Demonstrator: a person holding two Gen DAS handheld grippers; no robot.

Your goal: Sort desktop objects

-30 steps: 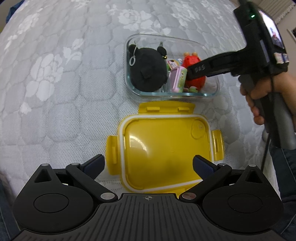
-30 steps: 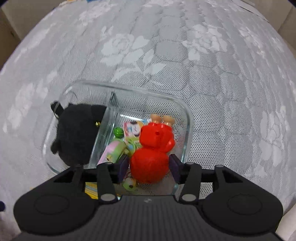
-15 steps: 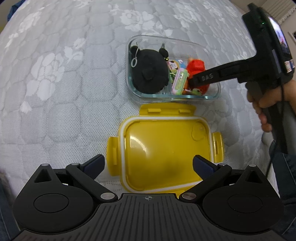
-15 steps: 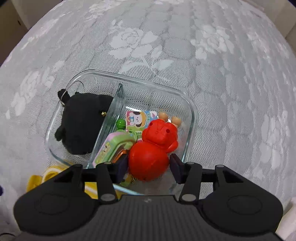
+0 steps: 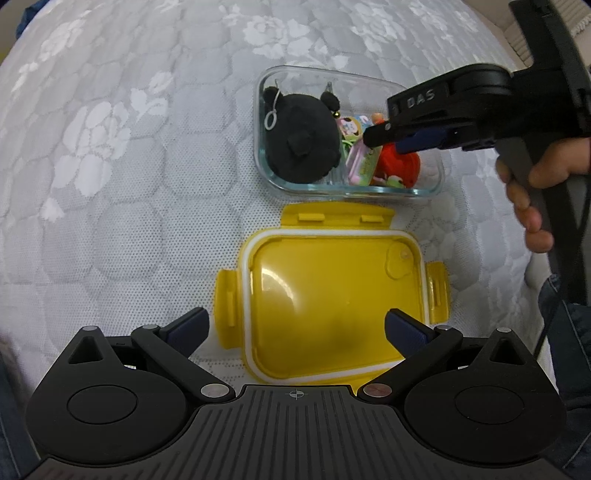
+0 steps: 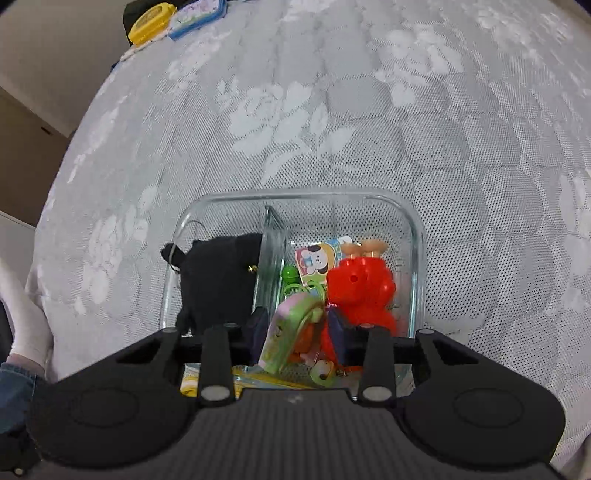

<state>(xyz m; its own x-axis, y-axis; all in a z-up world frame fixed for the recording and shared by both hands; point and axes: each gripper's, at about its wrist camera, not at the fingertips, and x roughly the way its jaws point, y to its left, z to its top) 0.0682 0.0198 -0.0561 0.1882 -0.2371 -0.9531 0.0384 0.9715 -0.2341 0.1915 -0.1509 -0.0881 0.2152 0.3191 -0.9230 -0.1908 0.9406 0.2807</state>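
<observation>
Toys in glass container [image 6: 417, 236] lie under right tool [image 6: 297, 334].

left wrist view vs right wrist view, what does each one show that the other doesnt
Only the left wrist view shows the whole yellow lid lying in front of the glass box, the open left gripper above the lid, and the hand holding the right gripper's handle.

Only the right wrist view shows the right gripper around the pink-green case, its jaws having just been closing, plus a small yellow box and a blue one at the far edge.

Both show the glass box, the black plush and the red toy.
</observation>
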